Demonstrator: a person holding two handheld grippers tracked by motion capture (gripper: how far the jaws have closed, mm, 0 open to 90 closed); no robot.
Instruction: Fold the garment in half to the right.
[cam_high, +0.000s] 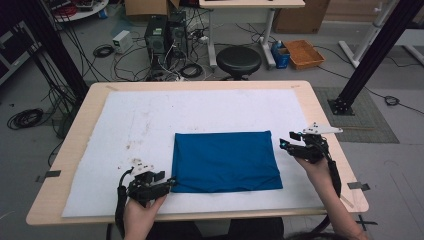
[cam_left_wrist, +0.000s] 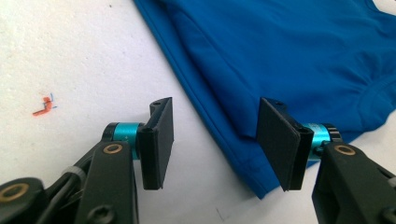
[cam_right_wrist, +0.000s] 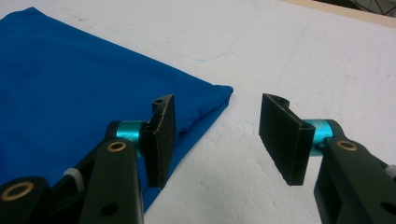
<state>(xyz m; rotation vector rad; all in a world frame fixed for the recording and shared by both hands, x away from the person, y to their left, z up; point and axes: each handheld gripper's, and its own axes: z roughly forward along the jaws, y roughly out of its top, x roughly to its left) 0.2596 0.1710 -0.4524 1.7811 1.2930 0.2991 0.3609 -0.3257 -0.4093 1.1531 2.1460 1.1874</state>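
Folded blue cloth (cam_high: 226, 161) flat on white mat (cam_high: 125, 125), between wide-open left hand-held gripper (cam_high: 169, 184) and wide-open right hand-held gripper (cam_high: 289, 142).

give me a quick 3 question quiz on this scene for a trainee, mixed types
1. True or false: the left tongs are shut on the blue cloth.
2. Multiple choice: which part of the blue cloth lies nearest the right tongs? A) its middle B) one of its corners C) its near left corner
3. Fill the gap: the blue cloth lies folded flat on a ____ mat that covers the table.

Key
1. False: the jaws stand apart, one on each side of the cloth's corner.
2. B: a corner, by the edge on the person's right.
3. white
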